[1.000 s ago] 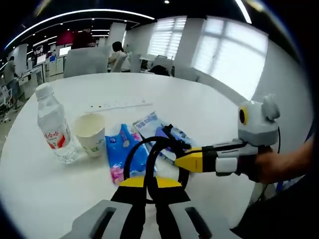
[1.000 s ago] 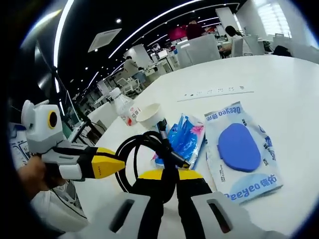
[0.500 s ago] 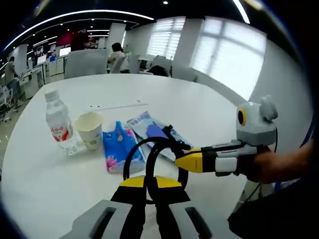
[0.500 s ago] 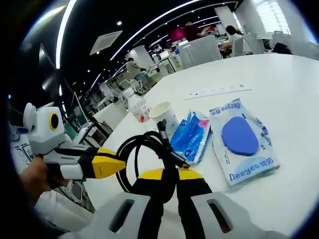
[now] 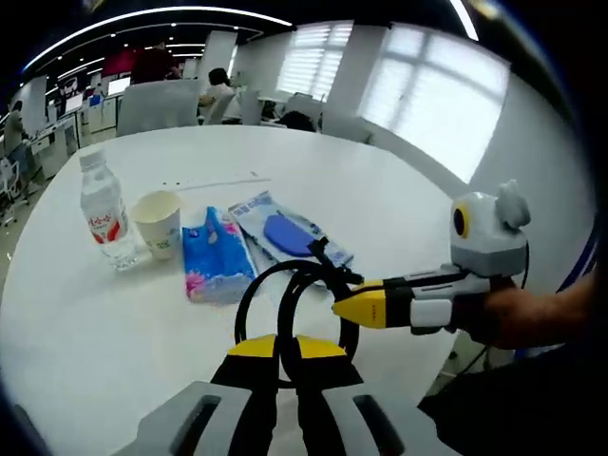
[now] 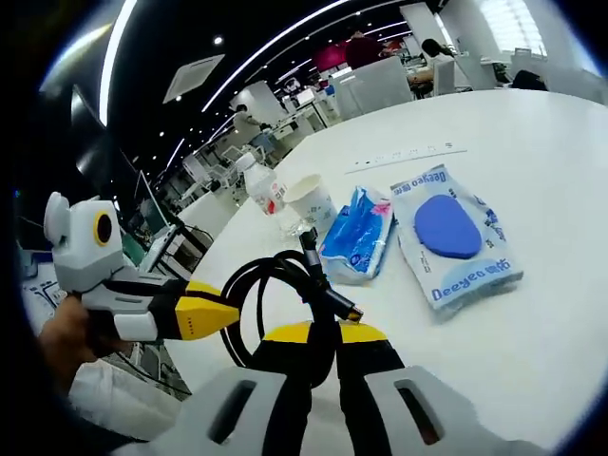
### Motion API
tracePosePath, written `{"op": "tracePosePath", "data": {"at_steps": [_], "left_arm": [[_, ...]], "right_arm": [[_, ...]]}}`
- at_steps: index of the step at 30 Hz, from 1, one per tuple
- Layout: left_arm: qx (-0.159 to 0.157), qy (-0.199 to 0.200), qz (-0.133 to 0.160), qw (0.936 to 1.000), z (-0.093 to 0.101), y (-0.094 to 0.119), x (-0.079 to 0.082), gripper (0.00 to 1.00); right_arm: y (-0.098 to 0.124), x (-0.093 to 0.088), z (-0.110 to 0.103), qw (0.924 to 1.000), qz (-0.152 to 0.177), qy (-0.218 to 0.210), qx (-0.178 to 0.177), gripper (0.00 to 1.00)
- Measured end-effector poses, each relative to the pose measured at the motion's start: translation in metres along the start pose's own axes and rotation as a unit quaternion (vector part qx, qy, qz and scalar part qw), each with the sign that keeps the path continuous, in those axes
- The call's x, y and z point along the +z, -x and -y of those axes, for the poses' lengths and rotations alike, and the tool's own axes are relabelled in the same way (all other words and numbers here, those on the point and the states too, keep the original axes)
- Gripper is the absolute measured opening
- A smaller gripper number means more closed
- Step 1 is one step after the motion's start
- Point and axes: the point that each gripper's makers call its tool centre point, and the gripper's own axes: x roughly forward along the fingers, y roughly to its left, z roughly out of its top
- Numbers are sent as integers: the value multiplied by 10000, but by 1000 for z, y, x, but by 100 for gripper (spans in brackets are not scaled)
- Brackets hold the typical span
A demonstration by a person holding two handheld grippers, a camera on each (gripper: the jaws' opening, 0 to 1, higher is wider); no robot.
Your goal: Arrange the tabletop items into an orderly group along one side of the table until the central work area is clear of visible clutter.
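White desk [image 5: 399,204] carries bottle [image 5: 103,211], cup [image 5: 159,222] and two packets. Both grippers' fingers pinch one coiled cable [image 5: 290,294] shut. Pulled apart, it could slip free.

Left hand-held gripper [image 5: 288,356] jaws closed, right hand-held gripper [image 6: 323,337] jaws closed, both raised, side by side.

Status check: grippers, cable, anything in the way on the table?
Both grippers, left and right, shut on the coiled black cable, held above the table. Bottle, cup, blue pack, wipes pack lined up beyond. Nothing in the way.
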Motion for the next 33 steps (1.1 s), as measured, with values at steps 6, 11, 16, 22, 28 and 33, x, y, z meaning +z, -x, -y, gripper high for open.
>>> {"op": "tracePosePath", "data": {"at_steps": [6, 11, 16, 22, 28, 33], "left_arm": [[-23, 18, -102, 9999, 6, -2, -8, 2], [-21, 113, -190, 9998, 11, -8, -17, 2], [-40, 206, -376, 9991, 7, -21, -26, 2], [-7, 310, -530, 9981, 6, -33, -35, 2], [-16, 352, -595, 9976, 3, -44, -42, 2], [-67, 296, -664, 9973, 5, -51, -40, 3]], "right_arm": [[2, -10, 2, 9999, -76, -43, -51, 4], [-3, -20, 10, 9997, -182, -21, -131, 4], [-8, -29, 19, 9989, -380, -86, -260, 4], [-16, -37, 25, 9978, -512, -34, -412, 4], [-23, -46, 35, 9969, -547, 53, -563, 4], [-24, -51, 42, 9955, -557, 218, -734, 5]]}}
